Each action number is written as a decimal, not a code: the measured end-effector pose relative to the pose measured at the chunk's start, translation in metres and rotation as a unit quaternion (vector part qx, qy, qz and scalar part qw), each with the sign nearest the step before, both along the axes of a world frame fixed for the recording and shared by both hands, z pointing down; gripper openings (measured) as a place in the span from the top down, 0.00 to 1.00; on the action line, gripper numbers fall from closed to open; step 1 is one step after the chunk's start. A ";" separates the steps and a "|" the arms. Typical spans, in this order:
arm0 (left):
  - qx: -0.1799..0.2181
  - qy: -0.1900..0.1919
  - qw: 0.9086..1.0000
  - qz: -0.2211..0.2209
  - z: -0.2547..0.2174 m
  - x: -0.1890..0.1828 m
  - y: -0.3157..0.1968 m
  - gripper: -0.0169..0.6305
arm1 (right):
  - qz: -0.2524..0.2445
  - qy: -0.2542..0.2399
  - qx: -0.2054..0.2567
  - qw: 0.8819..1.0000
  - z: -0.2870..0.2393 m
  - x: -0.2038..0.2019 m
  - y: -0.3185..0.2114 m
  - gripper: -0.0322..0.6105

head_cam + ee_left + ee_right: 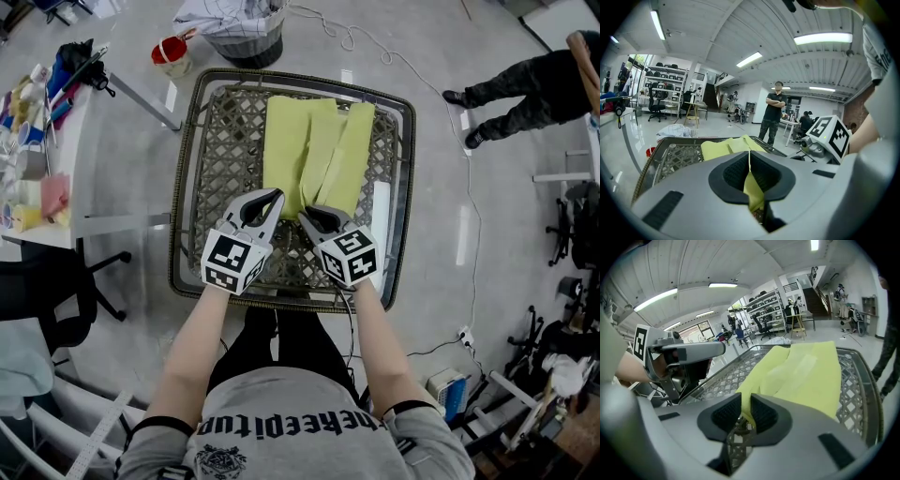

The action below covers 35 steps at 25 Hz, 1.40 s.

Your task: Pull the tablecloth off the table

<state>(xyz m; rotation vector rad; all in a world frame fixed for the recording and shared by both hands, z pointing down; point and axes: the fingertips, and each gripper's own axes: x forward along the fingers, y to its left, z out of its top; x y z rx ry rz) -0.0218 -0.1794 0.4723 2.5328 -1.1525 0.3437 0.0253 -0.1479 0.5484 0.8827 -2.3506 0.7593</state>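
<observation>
Chiefly at risk: the tablecloth (314,150) slipping out of the right gripper (746,411). Its jaws stood narrowly apart with the cloth's near edge in the gap, and the pads did not seem to press it. A pull from there would likely have left that side behind.
Second risk: an uneven pull, since only the left gripper (750,159) was clamped on the cloth. It could have skewed and bunched toward the left.
Third risk: snagging, judged from the open lattice of the table (225,159). A fold dragged low could have caught on the weave or the near rim.
Left jaws: closed tight on a fold of the near edge.
Right jaws: a narrow gap, cloth between, grip doubtful.
Tablecloth, place: lay in long folds down the middle of the table, from the far side to the near edge, where both grippers met it side by side.
Count, tablecloth: one, yellow-green.
Count, lattice-topped table: one.
Count, grippers: two.
Count, red bucket (171,54): one, on the floor off the far left corner.
Count, basket (248,52): one, on the floor at the far side.
Count, bystander (525,94): one, far right, well apart from the table.
</observation>
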 end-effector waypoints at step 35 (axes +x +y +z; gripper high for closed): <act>0.048 0.011 0.997 0.055 -0.055 0.042 0.038 0.94 | 0.091 -0.061 0.140 0.984 -0.121 0.037 0.023 0.93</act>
